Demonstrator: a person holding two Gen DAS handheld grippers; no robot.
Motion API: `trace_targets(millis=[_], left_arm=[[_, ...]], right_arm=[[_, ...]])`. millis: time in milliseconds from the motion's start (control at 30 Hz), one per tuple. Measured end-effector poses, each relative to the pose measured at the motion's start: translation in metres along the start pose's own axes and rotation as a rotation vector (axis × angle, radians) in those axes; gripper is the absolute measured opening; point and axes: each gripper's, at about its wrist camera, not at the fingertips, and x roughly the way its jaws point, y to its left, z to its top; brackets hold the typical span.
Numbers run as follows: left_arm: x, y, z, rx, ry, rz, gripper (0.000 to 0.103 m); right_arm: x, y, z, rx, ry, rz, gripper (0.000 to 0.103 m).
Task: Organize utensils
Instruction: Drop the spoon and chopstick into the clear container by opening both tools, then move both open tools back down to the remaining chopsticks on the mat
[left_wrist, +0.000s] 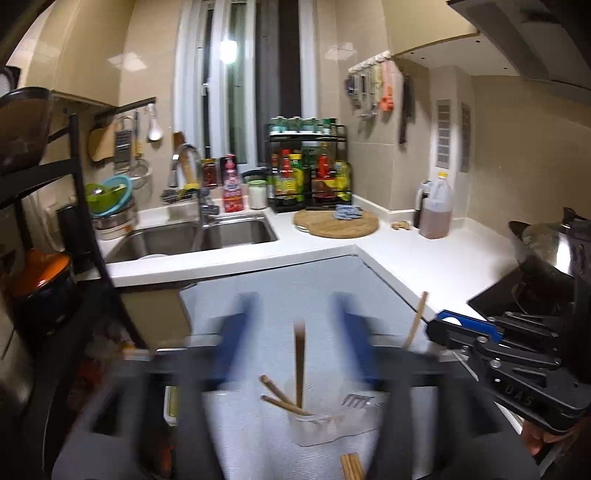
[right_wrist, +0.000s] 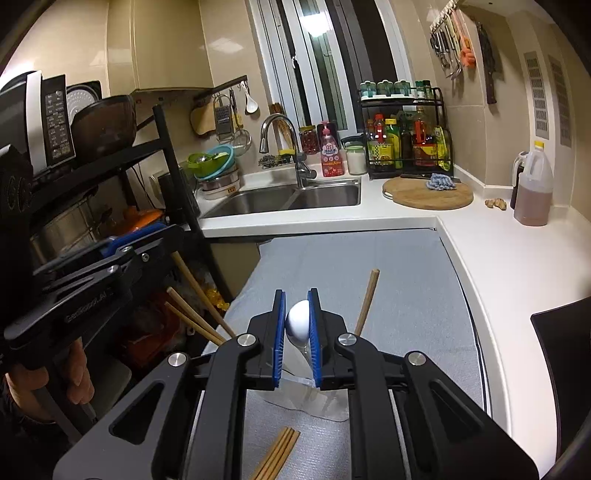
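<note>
My left gripper (left_wrist: 293, 299) is blurred, open wide above a clear plastic container (left_wrist: 317, 428) on the grey mat (left_wrist: 295, 280). One wooden chopstick (left_wrist: 299, 362) stands upright between the fingers, touching neither; two more chopsticks (left_wrist: 280, 398) lean in the container beside a fork (left_wrist: 360, 400). In the right wrist view my right gripper (right_wrist: 296, 306) is shut on a white spoon (right_wrist: 298, 319), right over the container (right_wrist: 306, 398). A further chopstick (right_wrist: 367, 301) leans behind it. Loose chopsticks (right_wrist: 277, 458) lie on the mat at the near edge.
A double sink (right_wrist: 288, 199) with a faucet (right_wrist: 280, 140) sits at the back, a round cutting board (right_wrist: 428, 194) and spice rack (right_wrist: 406, 136) to its right. An oil jug (right_wrist: 532, 188) stands on the white counter. A black shelf (right_wrist: 110, 158) rises at left; a black hob (right_wrist: 565, 339) lies at right.
</note>
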Motion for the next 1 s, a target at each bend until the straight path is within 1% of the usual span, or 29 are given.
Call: trace_targets(millis=[33,67,100,133,233,300,367,500,633,733,867,1000], left_arm=[[-0.006,0.004,-0.001,-0.022,-0.04,0.042,0.092],[-0.01,0.005,-0.002,-0.031,-0.059,0.048,0.092],[-0.012,0.006,-0.002,-0.033,-0.055,0.043,0.092],[-0.013,0.007,-0.003,-0.035,-0.042,0.043,0.092],[-0.021,0.009,-0.007,-0.045,-0.039,0.051,0.092],[-0.031,0.009,-0.012,-0.043,-0.033,0.054,0.092],[-0.039,0.009,-0.017,-0.049,-0.03,0.054,0.093],[-0.059,0.008,-0.033,-0.068,-0.018,0.056,0.093],[-0.078,0.005,-0.053,-0.075,-0.006,0.063,0.093],[-0.092,0.003,-0.072,-0.095,0.022,0.057,0.093],[-0.112,-0.001,-0.103,-0.111,0.058,0.059,0.093],[-0.131,-0.004,-0.132,-0.124,0.086,0.07,0.093]], right_arm=[[-0.002,0.001,-0.001,-0.009,-0.009,-0.008,0.026],[-0.004,0.002,-0.003,-0.015,-0.017,-0.007,0.033],[-0.007,0.002,-0.005,-0.017,-0.028,-0.008,0.043],[-0.012,0.003,-0.006,-0.023,-0.043,-0.015,0.047],[-0.023,0.006,-0.012,-0.055,-0.073,-0.037,0.052],[-0.031,0.009,-0.016,-0.07,-0.09,-0.053,0.053],[-0.039,0.011,-0.021,-0.08,-0.097,-0.065,0.057],[-0.057,0.017,-0.036,-0.073,-0.104,-0.084,0.062],[-0.074,0.025,-0.06,-0.063,-0.095,-0.083,0.063],[-0.085,0.032,-0.077,-0.058,-0.076,-0.087,0.063],[-0.1,0.04,-0.105,-0.044,-0.036,-0.088,0.063],[-0.117,0.048,-0.131,-0.049,-0.025,-0.112,0.063]])
